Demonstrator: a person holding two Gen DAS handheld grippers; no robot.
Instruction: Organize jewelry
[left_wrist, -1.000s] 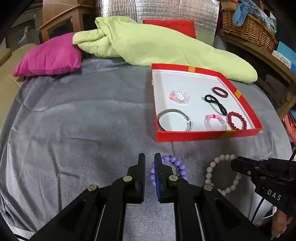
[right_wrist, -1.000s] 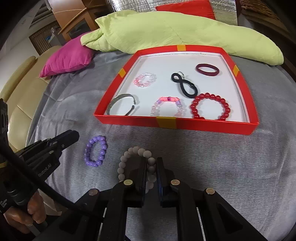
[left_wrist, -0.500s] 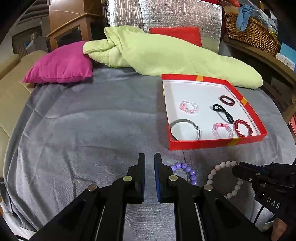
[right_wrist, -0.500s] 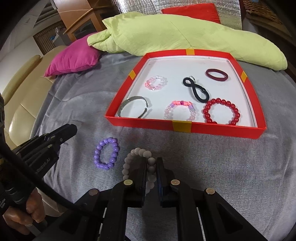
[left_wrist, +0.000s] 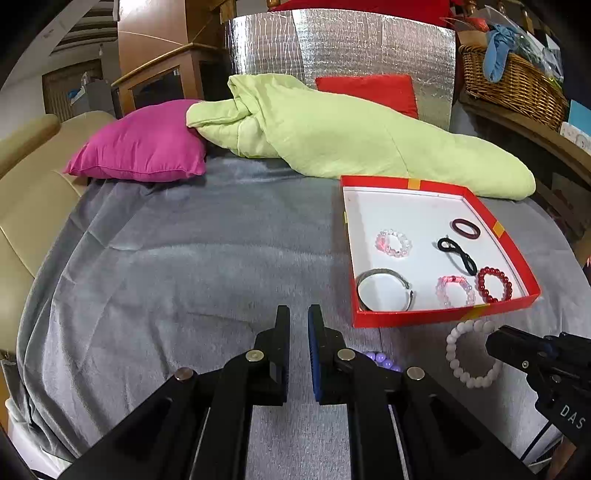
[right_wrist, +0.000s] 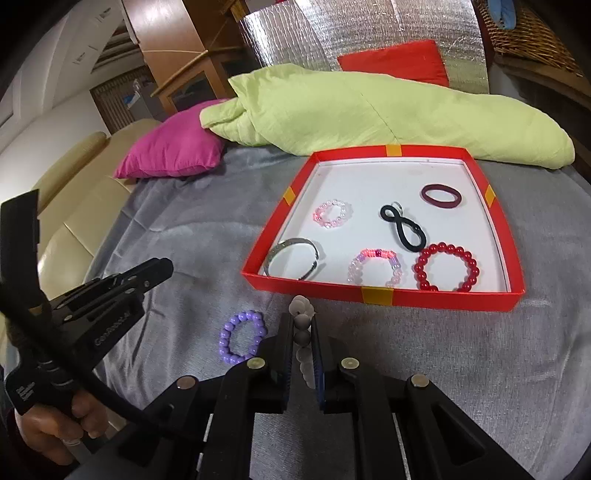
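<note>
Closest in the right wrist view, the right gripper (right_wrist: 303, 325) has its two fingers pinched on a white bead bracelet (right_wrist: 303, 330). The beads hang in a line between the fingers. In the left wrist view that same bracelet (left_wrist: 466, 352) shows as a ring at the tip of the right gripper (left_wrist: 493, 341), just in front of the red box.

The left gripper (left_wrist: 298, 315) has its fingers close together with nothing between them. In the right wrist view it (right_wrist: 166, 264) points over the grey blanket (right_wrist: 184, 236), and a hand (right_wrist: 48, 424) holds its handle.

A purple bead bracelet (right_wrist: 242, 336) lies flat on the blanket, just left of the right gripper and near the box.

A bit farther is the red box (right_wrist: 384, 295) with a white floor. Inside it lie a silver bangle (right_wrist: 293, 258), a pink and clear bracelet (right_wrist: 373, 267), a red bead bracelet (right_wrist: 446, 266), a black hair tie (right_wrist: 400, 229), a small pink bead bracelet (right_wrist: 332, 214) and a dark red ring band (right_wrist: 441, 195).

Behind the box lie a light green quilt (right_wrist: 369, 110) and a pink pillow (right_wrist: 173, 151). Farthest back are a red cushion (right_wrist: 395, 62) and a shiny silver sheet (right_wrist: 332, 33).
</note>
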